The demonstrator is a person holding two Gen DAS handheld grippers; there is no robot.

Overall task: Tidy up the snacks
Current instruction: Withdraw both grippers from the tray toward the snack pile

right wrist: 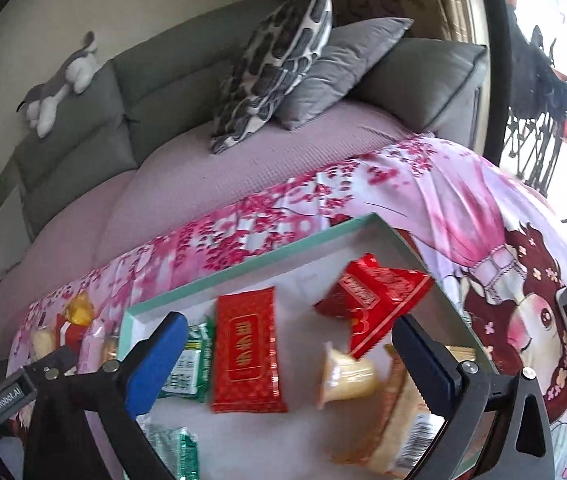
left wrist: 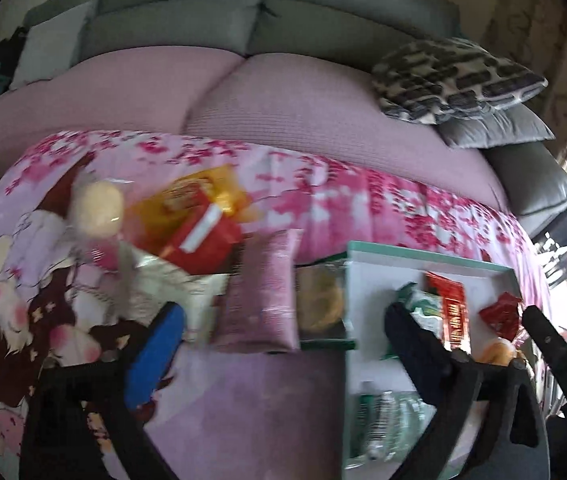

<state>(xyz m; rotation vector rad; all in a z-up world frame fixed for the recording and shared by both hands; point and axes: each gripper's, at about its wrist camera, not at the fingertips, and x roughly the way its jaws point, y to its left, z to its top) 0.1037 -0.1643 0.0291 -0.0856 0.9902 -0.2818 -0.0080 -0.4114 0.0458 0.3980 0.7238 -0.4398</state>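
Sofa [right wrist: 83, 120]: grey, stood behind the tray, its seat under a mauve cover.
Blanket [right wrist: 463, 208]: pink, printed with blossoms and a cartoon figure, spread beneath the tray and all round it.
Patterned cushion [right wrist: 275, 64]: black and white, leaned on a grey cushion [right wrist: 347, 60] far behind the tray.
Tray [right wrist: 243, 260]: a shallow white box with a teal rim, lying flat on the blanket and holding several snacks.
Left gripper [left wrist: 279, 344]: jaws stood wide with nothing between the pads; it hung over the loose snacks beside the tray's outer wall, one finger reaching above the tray.
Right gripper [right wrist: 287, 356]: jaws stood wide and gripped nothing; it hung above the tray's middle.
Red flat packet [right wrist: 245, 352]: lay in the tray's middle, between the right gripper's fingers but untouched.
Red folded packet [right wrist: 375, 296]: lay near the tray's far corner, blurred.
Green packets [right wrist: 187, 364]: lay in the tray beside the red flat packet.
Pudding cup [right wrist: 343, 376]: pale, tipped on its side in the tray, just below the red folded packet.
Biscuit packet [right wrist: 403, 428]: clear wrap, lay at the tray's near edge.
Pink pouch [left wrist: 261, 292]: lay on the blanket outside the tray, near its wall.
Brown packet [left wrist: 321, 300]: lay between the pink pouch and the tray's wall.
Red and yellow bag [left wrist: 199, 216]: lay on the blanket, well apart from the tray.
Cream bun [left wrist: 97, 208]: wrapped, lay farthest from the tray, blurred.
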